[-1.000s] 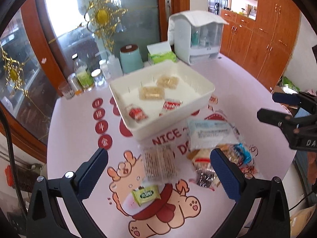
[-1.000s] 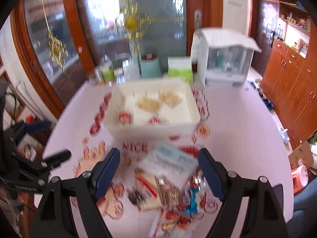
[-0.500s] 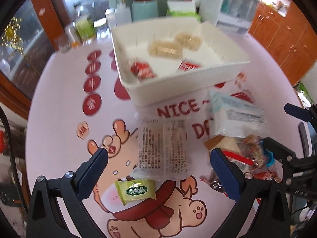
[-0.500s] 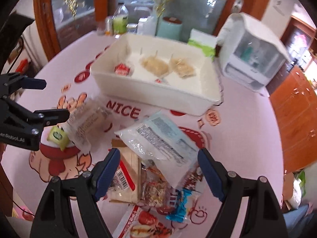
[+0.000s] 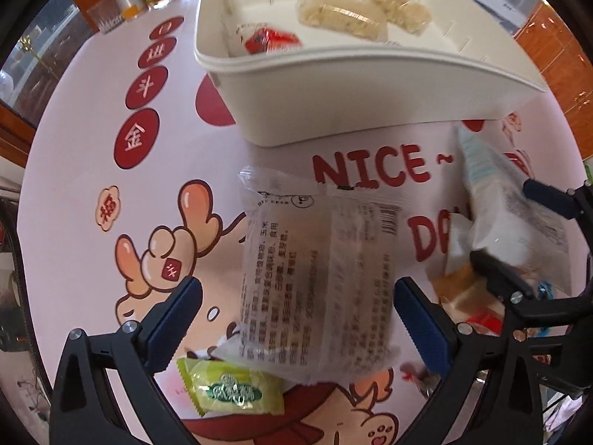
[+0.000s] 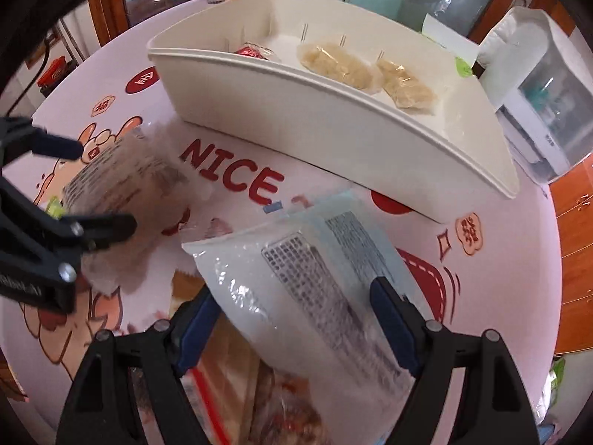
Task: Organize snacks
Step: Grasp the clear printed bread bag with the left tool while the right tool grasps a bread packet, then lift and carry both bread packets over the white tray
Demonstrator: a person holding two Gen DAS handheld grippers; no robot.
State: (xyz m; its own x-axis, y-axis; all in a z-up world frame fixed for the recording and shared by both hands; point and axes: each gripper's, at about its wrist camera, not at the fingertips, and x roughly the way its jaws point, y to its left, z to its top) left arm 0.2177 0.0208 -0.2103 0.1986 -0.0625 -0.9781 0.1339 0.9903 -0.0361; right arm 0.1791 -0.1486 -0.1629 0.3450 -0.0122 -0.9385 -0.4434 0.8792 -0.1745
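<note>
The clear cracker pack (image 5: 315,289) lies flat on the surface (image 5: 74,259) between the wide-open fingers of the left claw (image 5: 296,319), not pinched. The right claw (image 6: 296,319), also spread wide, straddles the white-and-blue pouch (image 6: 307,289). The white bin (image 6: 333,118) sits just beyond both.

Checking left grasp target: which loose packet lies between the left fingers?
The clear printed-text packet, between the open left gripper; the green candy lies nearer the camera.
</note>
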